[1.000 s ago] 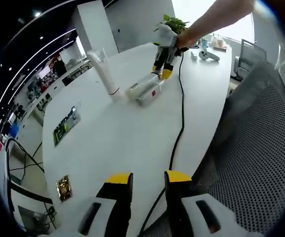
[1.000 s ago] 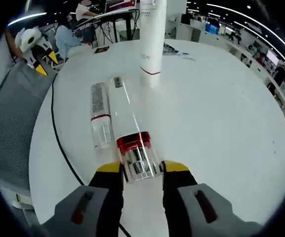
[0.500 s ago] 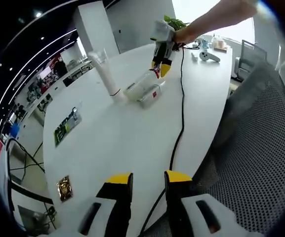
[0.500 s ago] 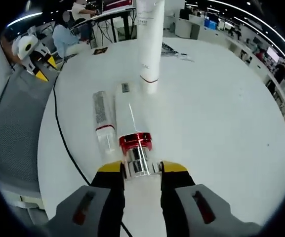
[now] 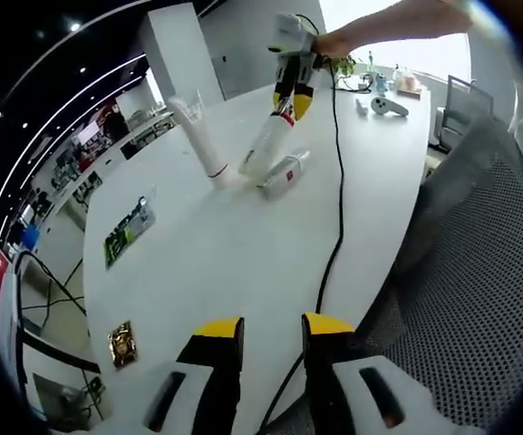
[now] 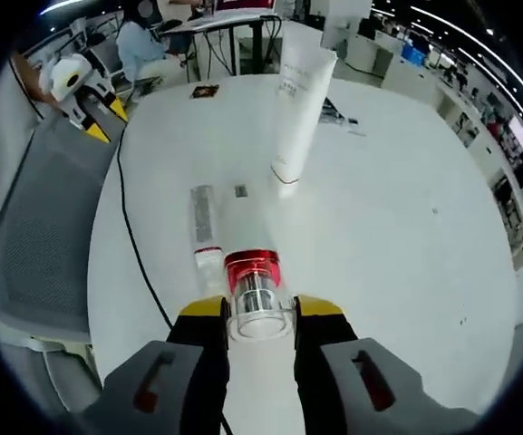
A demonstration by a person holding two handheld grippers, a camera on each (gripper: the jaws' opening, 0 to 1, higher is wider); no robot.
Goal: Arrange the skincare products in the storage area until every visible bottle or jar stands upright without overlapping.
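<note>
A clear bottle with a red band [image 6: 252,268] is gripped at its cap end by my right gripper [image 6: 259,310], which is shut on it. In the left gripper view the same bottle [image 5: 266,140] leans steeply, its base on the white table [image 5: 225,263] and its cap up in the right gripper [image 5: 293,98]. A second clear bottle [image 5: 285,170] [image 6: 204,234] lies flat beside it. A white tube [image 5: 199,138] [image 6: 299,109] stands on its cap just beyond. My left gripper [image 5: 259,331] hovers open over the table's near edge, far from the bottles, and appears again [image 6: 105,122] at the upper left.
A black cable [image 5: 334,227] runs across the table past the bottles. A mesh chair [image 5: 460,272] stands at the right. A white controller [image 5: 383,104] lies at the far end. A green card [image 5: 127,231] and a gold packet [image 5: 121,344] lie at the left.
The right gripper has raised the cap end of the red-banded bottle, tipping it from lying flat to steeply tilted. The left gripper has stayed where it was.
</note>
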